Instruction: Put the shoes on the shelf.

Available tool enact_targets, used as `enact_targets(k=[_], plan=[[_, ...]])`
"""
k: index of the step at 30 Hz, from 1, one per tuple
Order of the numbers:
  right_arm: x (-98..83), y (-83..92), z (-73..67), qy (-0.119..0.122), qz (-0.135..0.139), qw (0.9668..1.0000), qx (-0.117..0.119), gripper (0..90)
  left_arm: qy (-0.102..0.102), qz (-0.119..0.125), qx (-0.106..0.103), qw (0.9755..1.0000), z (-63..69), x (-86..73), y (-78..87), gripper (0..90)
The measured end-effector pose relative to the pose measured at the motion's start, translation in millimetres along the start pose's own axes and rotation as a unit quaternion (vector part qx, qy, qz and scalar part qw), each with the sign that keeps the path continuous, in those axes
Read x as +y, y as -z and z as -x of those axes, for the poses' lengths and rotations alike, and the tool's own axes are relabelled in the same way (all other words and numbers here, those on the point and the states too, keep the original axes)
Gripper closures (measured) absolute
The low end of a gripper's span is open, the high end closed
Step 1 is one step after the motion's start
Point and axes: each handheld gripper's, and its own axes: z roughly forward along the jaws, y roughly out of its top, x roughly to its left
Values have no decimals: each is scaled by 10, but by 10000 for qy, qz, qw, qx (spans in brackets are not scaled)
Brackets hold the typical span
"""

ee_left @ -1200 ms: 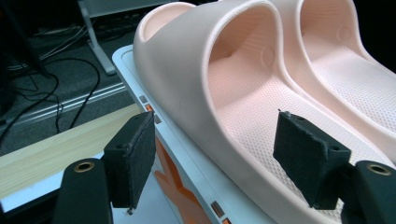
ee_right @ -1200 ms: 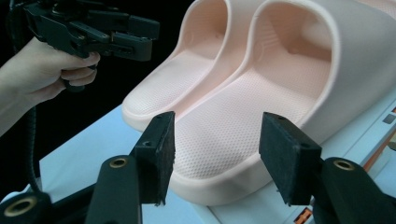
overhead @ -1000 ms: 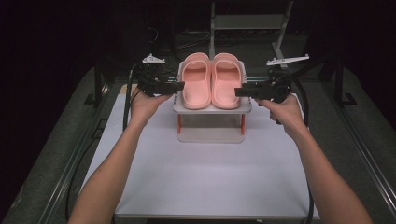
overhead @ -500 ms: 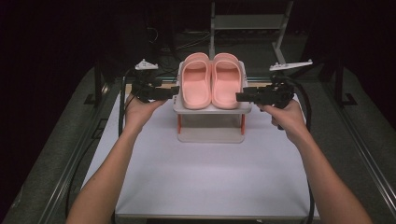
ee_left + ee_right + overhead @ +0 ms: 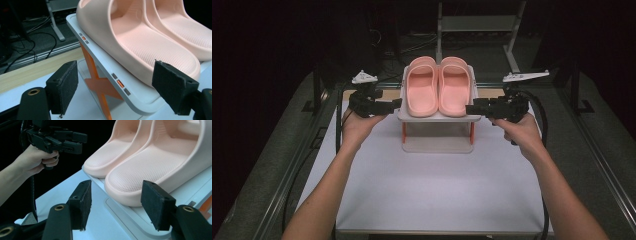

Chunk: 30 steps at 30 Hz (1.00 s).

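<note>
A pair of pink slippers, left (image 5: 422, 86) and right (image 5: 454, 85), lies side by side on a small white rack (image 5: 437, 118) with orange legs. My left gripper (image 5: 398, 104) hovers at the rack's left edge. Its jaws have just been opening and are open; in the left gripper view (image 5: 116, 75) the rack's edge (image 5: 105, 67) and the left slipper (image 5: 140, 40) show in the gap, untouched by the pads. My right gripper (image 5: 469, 109) hovers open at the rack's right edge. In the right gripper view (image 5: 116, 192) it faces the right slipper (image 5: 150, 165), without touching it.
The rack stands at the back of a white mat (image 5: 432, 185) on the table. Grey table rails (image 5: 297, 165) run along both sides. A metal stand (image 5: 477, 22) and cables lie in the dark behind. The left gripper (image 5: 80, 142) and its hand are seen beyond the slippers.
My left gripper has drawn back a little to the left and toward the person, away from the rack's edge. The right gripper has stayed almost in place.
</note>
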Motion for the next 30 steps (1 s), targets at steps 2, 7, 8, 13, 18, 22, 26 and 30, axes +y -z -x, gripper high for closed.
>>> enact_targets(k=[2, 7, 8, 13, 18, 22, 26, 30], plan=[[-4, 4, -7, 3, 6, 10000, 12, 411, -10, 22, 2, 10000, 11, -12, 4, 194], [-48, 28, -31, 21, 40, 10000, 32, 411, -40, 57, -10, 10000, 36, -51, 32, 191], [-59, 35, -31, 22, 44, 10000, 24, 410, -44, 69, -22, 10000, 37, -58, 38, 191], [-140, 55, -7, -26, 24, 10000, -19, 398, -48, 69, -42, 10000, 44, -100, 53, 187], [-189, 67, 10, -56, 16, 10000, -11, 395, -12, 111, -43, 9999, 45, -124, 66, 184], [-254, 74, 26, -90, 30, 10000, -13, 377, 37, 108, -45, 9999, 40, -158, 66, 170], [-289, 75, 20, -93, 48, 9999, -31, 358, 97, 156, -24, 9998, 42, -199, 70, 168], [-350, 70, 28, -128, 45, 9999, -21, 336, 135, 192, -22, 9997, 44, -239, 80, 157]])
